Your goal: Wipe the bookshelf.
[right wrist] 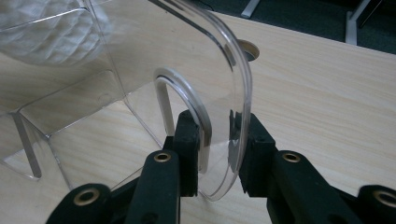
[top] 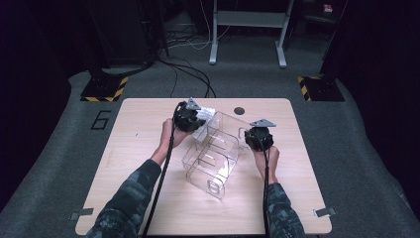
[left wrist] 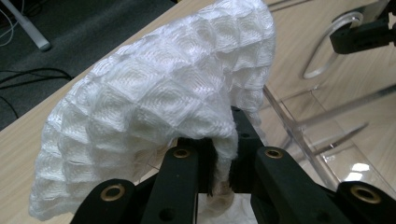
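Note:
A clear acrylic organizer (top: 213,156) with several compartments lies at the middle of the wooden table (top: 143,198). My left gripper (top: 194,120) is shut on a white waffle-weave cloth (top: 208,118) at the organizer's far left corner. In the left gripper view the cloth (left wrist: 159,93) billows over the jaws of the left gripper (left wrist: 223,140), beside the organizer's wall (left wrist: 299,135). My right gripper (top: 253,138) is shut on the organizer's rounded end wall (right wrist: 196,51), its pads (right wrist: 187,135) on both faces. The cloth (right wrist: 46,32) shows through the acrylic.
A round cable hole (top: 239,110) sits in the table's far edge. Beyond the table stand a white desk frame (top: 247,29), black cables on the grey floor (top: 188,74), and two bases with yellow-black stripes (top: 104,89).

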Action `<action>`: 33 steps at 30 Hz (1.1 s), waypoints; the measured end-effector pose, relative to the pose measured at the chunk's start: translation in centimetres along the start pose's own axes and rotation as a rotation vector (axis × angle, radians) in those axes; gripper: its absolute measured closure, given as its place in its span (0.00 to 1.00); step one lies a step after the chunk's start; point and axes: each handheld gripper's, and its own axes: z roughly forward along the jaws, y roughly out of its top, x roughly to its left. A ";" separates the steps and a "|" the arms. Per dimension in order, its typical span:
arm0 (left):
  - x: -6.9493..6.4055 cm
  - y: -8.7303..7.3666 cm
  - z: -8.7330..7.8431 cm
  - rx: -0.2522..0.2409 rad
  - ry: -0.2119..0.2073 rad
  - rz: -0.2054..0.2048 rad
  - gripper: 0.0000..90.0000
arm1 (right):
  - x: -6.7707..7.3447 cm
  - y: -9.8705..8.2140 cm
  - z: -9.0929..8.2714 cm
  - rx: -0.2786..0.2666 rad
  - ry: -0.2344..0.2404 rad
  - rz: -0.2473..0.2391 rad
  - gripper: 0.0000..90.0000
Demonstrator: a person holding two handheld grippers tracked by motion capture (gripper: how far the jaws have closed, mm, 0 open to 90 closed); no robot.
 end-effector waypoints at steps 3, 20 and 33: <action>0.0 -0.4 -0.3 -0.003 0.006 0.008 0.93 | 0.0 0.0 0.0 0.002 -0.004 0.000 0.80; -1.2 -3.3 -3.5 -0.028 -0.013 0.025 0.93 | 0.1 0.1 0.0 0.008 -0.010 0.002 0.80; -2.1 -5.5 -5.8 -0.039 -0.007 0.029 0.93 | 0.2 0.1 -0.1 0.013 -0.016 -0.004 0.80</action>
